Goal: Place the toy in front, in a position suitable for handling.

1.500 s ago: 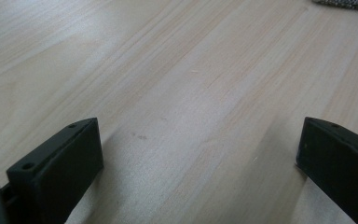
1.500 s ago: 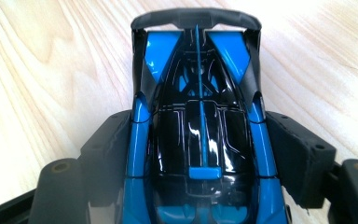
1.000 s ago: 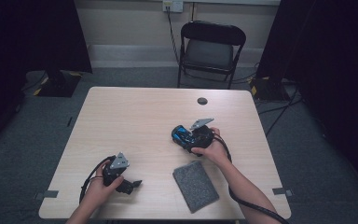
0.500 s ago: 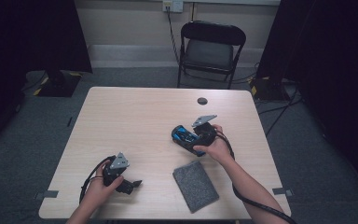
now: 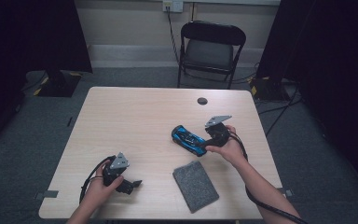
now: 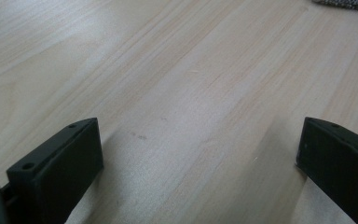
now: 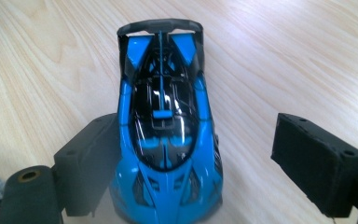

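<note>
A: From the high view, where is the toy car (image 5: 189, 138)?
B: On the table (image 5: 135, 116), right of centre, at nine o'clock from the right gripper (image 5: 207, 143). The left gripper (image 5: 129, 185) rests near the front-left edge; a grey cloth (image 5: 195, 185) lies at six o'clock from the car.

A: The left gripper view?
B: Its jaws are spread wide over bare wood, holding nothing.

A: The right gripper view?
B: The car (image 7: 165, 126) sits between parted jaws; one pad (image 7: 91, 158) touches its side, the other stands clear, so the grip is released.

In the right gripper view the blue toy car (image 7: 165, 135) runs off the bottom edge. The grey cloth (image 6: 349, 3) is clipped at the upper right of the left gripper view. The small dark spot (image 5: 202, 101) on the tabletop (image 5: 135, 116) is too small to identify.
</note>
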